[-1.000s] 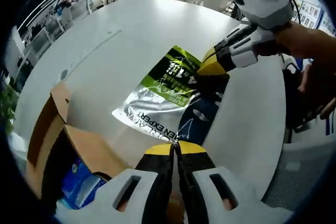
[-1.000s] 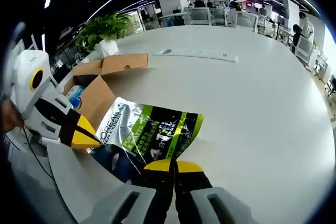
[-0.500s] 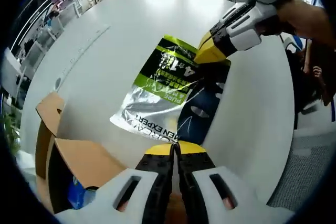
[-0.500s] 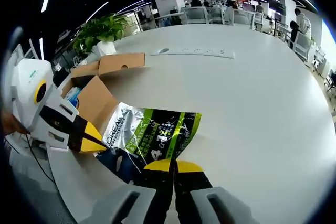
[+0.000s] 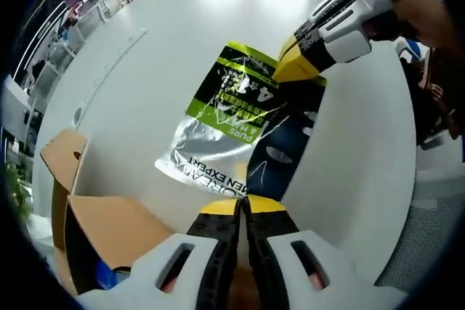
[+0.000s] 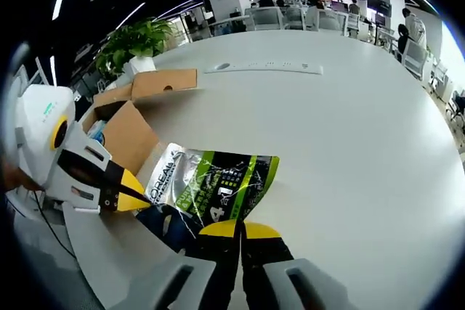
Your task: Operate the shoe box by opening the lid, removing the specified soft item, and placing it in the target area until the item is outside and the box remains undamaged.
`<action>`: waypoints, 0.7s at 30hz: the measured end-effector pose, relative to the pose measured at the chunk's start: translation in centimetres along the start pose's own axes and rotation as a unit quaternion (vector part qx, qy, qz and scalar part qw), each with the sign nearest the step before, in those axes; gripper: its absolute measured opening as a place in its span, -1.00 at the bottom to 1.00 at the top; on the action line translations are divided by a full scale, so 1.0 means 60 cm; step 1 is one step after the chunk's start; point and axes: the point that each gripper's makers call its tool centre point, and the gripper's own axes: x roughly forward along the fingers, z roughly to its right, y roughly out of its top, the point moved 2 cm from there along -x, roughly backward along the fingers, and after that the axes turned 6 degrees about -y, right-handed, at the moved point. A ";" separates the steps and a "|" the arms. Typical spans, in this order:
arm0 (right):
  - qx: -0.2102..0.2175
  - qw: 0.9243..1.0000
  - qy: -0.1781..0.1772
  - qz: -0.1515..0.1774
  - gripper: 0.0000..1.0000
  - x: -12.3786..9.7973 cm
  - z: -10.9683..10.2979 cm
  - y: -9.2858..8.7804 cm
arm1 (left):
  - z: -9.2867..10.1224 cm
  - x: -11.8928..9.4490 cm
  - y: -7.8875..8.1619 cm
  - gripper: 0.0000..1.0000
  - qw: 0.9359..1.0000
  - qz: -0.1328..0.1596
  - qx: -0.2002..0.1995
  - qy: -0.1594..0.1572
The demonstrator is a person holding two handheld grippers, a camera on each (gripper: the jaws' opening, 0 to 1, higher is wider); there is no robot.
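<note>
A soft packet [image 5: 225, 117], silver, green and dark blue with printed lettering, lies stretched over the white table [image 5: 145, 70] between both grippers. My left gripper [image 5: 243, 205] is shut on its near dark-blue end. My right gripper [image 5: 290, 74], entering from the upper right, is shut on the far green end. In the right gripper view the same packet [image 6: 214, 179] runs from my right gripper [image 6: 240, 229] at the bottom to the left gripper [image 6: 138, 192] at the left. The open cardboard shoe box [image 6: 127, 136] stands behind the packet, flaps up, something blue [image 6: 98, 130] inside.
The box [image 5: 109, 226] sits at the lower left in the left gripper view. A long white power strip [image 6: 265, 68] lies across the table farther off. A potted plant [image 6: 138, 38] stands beyond the box. Office chairs and desks ring the table [image 6: 349, 128]. A hand [image 5: 429, 19] holds the right gripper.
Both grippers keep their hold on the packet. The views have shifted a little, so the box sits lower and farther left in the left gripper view. The packet looks slightly farther from the box.
</note>
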 end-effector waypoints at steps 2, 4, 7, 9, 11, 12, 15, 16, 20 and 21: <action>0.002 1.000 -0.003 -0.001 -1.00 0.000 0.002 -0.001 | 0.000 0.000 0.000 -0.93 1.000 0.001 -0.005 0.000; 0.004 1.000 -0.005 0.000 -1.00 -0.001 0.004 0.000 | -0.001 -0.001 0.000 -0.92 1.000 0.003 -0.007 -0.001; 0.011 1.000 -0.013 0.000 -1.00 -0.002 0.009 0.001 | -0.003 -0.006 0.000 -0.88 1.000 0.006 -0.007 0.001; 0.016 1.000 -0.015 0.001 -1.00 -0.001 0.010 0.001 | -0.006 -0.010 0.002 -0.87 1.000 0.011 -0.009 0.002; 0.020 1.000 -0.018 0.000 -1.00 -0.001 0.011 0.001 | -0.007 -0.014 0.004 -0.85 1.000 0.015 -0.010 0.005; 0.020 1.000 -0.019 0.000 -1.00 -0.001 0.010 0.001 | -0.009 -0.016 0.006 -0.83 1.000 0.017 -0.009 0.007; 0.023 1.000 -0.021 -0.002 -1.00 0.000 0.008 0.000 | -0.013 -0.023 0.011 -0.80 1.000 0.024 -0.011 0.009; 0.023 1.000 -0.021 -0.002 -1.00 0.000 0.006 0.000 | -0.015 -0.027 0.013 -0.80 1.000 0.025 -0.010 0.011; 0.028 0.999 -0.025 -0.004 -1.00 0.001 0.005 0.000 | -0.022 -0.041 0.022 -0.79 0.999 0.036 -0.014 0.014; 0.029 0.999 -0.025 -0.004 -1.00 0.001 0.004 0.000 | -0.026 -0.046 0.023 -0.78 0.999 0.039 -0.016 0.015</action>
